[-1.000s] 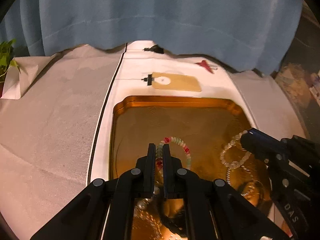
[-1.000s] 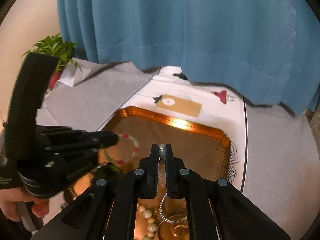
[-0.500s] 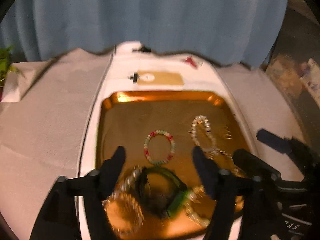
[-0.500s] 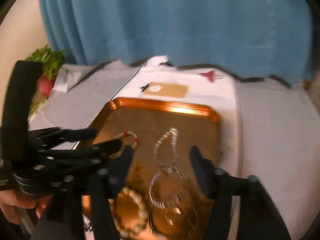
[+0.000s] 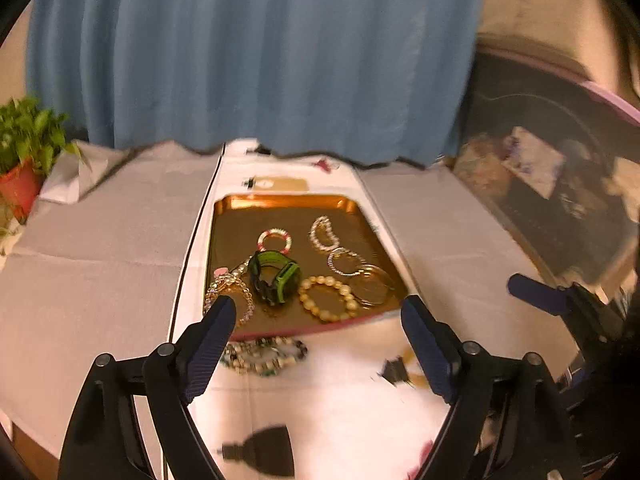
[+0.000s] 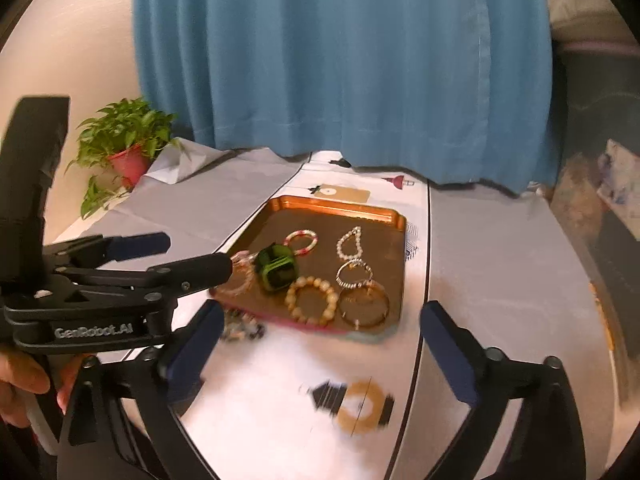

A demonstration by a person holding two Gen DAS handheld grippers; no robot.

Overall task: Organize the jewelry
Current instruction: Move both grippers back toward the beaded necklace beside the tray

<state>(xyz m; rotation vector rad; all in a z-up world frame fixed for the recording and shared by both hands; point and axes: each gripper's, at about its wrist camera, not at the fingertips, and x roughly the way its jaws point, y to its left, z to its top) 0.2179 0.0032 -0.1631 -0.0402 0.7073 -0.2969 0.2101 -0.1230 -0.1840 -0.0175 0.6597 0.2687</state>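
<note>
A gold tray [image 5: 280, 202] on a white runner holds several pieces. Among them are a red-and-white bead bracelet [image 5: 274, 240], a pearl bracelet [image 5: 323, 233], a green-and-black watch [image 5: 275, 276], a cream bead bracelet [image 5: 327, 298] and a gold bangle [image 5: 374, 284]. A dark bead strand [image 5: 264, 354] lies off the tray at its near edge. My left gripper [image 5: 316, 312] hangs back above that edge, its jaws opening wide and empty. My right gripper [image 6: 320, 314] does the same, with nothing between its fingers. The left gripper [image 6: 192, 255] shows at the left of the right wrist view.
A blue curtain [image 6: 340, 60] hangs behind the table. A potted plant [image 6: 124, 148] stands at the far left corner. Grey cloth [image 5: 88, 248] covers the table on both sides of the runner. A hand [image 6: 20, 380] holds the left gripper's handle. Dark furniture [image 5: 560, 220] stands to the right.
Both grippers went from shut, low over the tray, to wide open. They drew back and up, so the whole tray now shows. The pearl and red-and-white bracelets lie free on it.
</note>
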